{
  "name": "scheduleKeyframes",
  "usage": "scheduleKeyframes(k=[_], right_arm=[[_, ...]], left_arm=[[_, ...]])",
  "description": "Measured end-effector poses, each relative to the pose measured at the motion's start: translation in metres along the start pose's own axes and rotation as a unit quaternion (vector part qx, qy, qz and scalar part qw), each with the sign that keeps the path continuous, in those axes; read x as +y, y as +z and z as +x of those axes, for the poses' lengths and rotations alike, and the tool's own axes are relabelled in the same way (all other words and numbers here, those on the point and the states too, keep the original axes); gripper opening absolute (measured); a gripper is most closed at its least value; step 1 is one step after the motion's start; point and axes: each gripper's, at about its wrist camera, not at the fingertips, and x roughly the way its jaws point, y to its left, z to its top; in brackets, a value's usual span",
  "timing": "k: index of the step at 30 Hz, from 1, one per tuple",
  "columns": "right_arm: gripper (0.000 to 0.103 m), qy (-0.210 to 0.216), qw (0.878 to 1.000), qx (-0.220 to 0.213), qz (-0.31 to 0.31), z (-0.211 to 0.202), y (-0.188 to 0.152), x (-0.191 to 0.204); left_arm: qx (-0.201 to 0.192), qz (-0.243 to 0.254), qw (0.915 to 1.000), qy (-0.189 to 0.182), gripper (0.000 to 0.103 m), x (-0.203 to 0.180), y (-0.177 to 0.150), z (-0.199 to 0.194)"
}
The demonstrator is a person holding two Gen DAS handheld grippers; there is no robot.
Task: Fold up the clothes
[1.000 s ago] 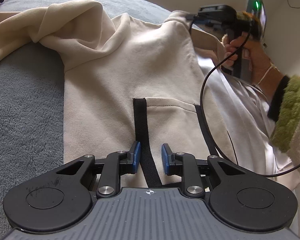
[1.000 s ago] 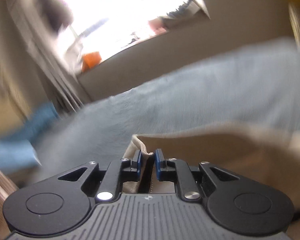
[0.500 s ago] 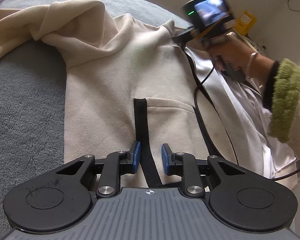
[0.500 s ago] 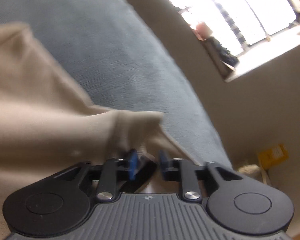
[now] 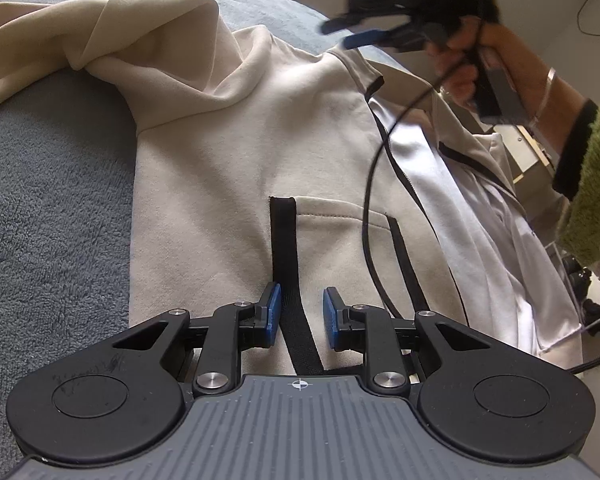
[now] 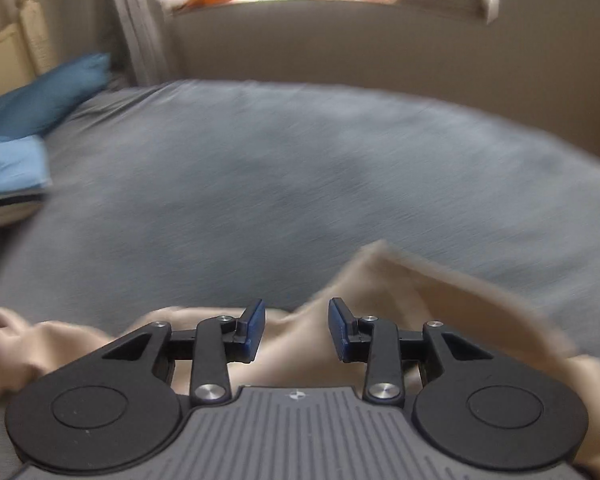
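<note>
Left tool [image 5: 298,312], fingers apart, straddles the beige jacket [image 5: 228,152] pocket stripe at its hem; right tool [image 6: 296,330] empty, apart, above the collar

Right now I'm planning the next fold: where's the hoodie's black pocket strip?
In the left wrist view, the black pocket strip runs down the beige hoodie, ending between the open left tongs.

One beige jacket [image 5: 228,152], one grey blanket [image 5: 52,208], two tools.
</note>
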Motion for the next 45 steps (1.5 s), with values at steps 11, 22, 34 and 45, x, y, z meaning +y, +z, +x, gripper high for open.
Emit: scheduleKeyframes(k=[11,22,34,45], right_arm=[[0.037,0.063,0.985,0.127,0.100,0.051,0.005,0.019],[0.042,0.040,0.986,0.131,0.098,0.066,0.013,0.041],[0.008,0.046,0.995,0.064,0.059,0.073,0.002,0.060],[0.034,0.115,0.981,-0.048,0.148,0.017,-0.004,-0.018]], left_arm=[[-0.001,-0.009,0.9999,-0.008,0.023,0.004,0.000,-0.002],[0.000,-0.006,1.0000,-0.008,0.023,0.003,0.000,-0.002],[-0.006,0.010,0.9999,0.001,0.023,-0.001,-0.002,-0.002],[-0.011,0.016,0.9998,0.006,0.023,-0.003,-0.007,0.002]])
